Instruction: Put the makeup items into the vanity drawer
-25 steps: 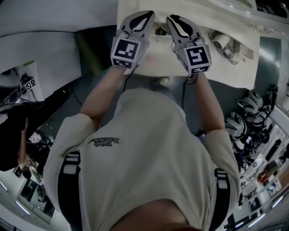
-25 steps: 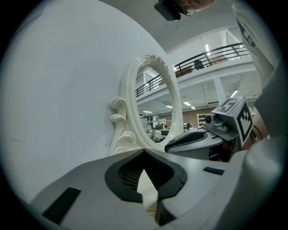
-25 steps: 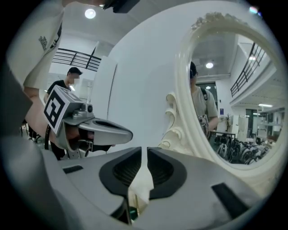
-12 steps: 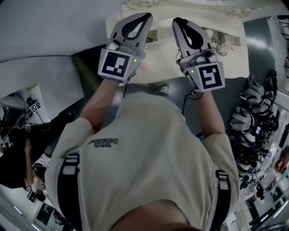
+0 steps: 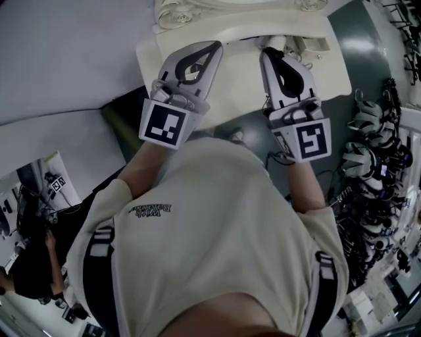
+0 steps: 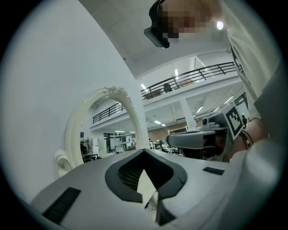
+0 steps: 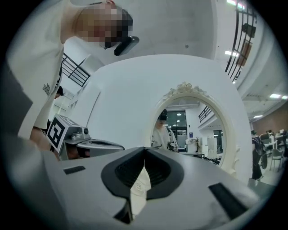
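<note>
The white vanity table (image 5: 237,85) lies ahead of me in the head view, with its ornate mirror frame (image 5: 174,10) at the top edge. A few small pale items (image 5: 310,45) sit at the table's far right; I cannot tell what they are. My left gripper (image 5: 214,45) and right gripper (image 5: 266,52) are held side by side above the table's front half, both shut with nothing in them. In the left gripper view the left gripper (image 6: 144,152) points at the oval mirror (image 6: 114,130). The right gripper (image 7: 145,149) also faces the mirror (image 7: 198,130). No drawer shows.
A rack of helmets and cables (image 5: 368,151) stands to the right of the table. A grey-white wall panel (image 5: 59,59) runs along the left. Another person (image 5: 29,263) is at the lower left, away from the table.
The table has slid up and away in the head view. Both grippers, still shut, have drawn back from its surface and now sit lower in the frame, nearer my chest.
</note>
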A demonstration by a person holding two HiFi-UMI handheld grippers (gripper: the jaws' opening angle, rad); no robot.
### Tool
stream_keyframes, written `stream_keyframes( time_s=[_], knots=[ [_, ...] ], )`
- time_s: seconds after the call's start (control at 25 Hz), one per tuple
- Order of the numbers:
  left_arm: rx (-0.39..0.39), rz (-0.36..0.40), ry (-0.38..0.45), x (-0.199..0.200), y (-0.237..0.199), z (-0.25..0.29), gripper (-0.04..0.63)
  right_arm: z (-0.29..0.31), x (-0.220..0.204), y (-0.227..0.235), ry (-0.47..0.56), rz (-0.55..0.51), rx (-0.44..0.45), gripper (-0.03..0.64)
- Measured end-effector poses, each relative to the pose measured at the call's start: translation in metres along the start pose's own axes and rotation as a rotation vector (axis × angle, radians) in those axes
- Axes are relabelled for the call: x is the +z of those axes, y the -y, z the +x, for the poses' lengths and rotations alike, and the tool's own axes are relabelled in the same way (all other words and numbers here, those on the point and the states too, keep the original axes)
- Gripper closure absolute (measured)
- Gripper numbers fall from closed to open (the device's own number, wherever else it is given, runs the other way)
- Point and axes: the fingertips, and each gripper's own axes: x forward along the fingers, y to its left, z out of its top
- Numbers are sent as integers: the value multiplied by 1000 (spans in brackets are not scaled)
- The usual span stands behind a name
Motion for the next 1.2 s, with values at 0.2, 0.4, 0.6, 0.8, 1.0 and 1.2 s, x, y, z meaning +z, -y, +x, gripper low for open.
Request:
stream_keyframes(
  time_s=[0.2,0.4,0.6,0.8,1.0,1.2],
  knots=[
    [-48,-11,13,4,29,0,581,-32,0,8,-3,24,-50,611],
    [-63,-9,17,10,42,5,581,-47,3,13,3,32,-67,611],
    [-85,-11,0,8,51,8,581,-51,2,13,4,40,-54,611],
    [-84,-43,-14,0,53,8,581,-51,1,14,9,50,-42,611],
    [-62,-56,-15,-4,53,8,581,-54,-4,14,-1,53,-34,611],
    [-59,-60,-12,-1,55,11,581,-57,-6,18,-4,65,-32,611]
  ],
)
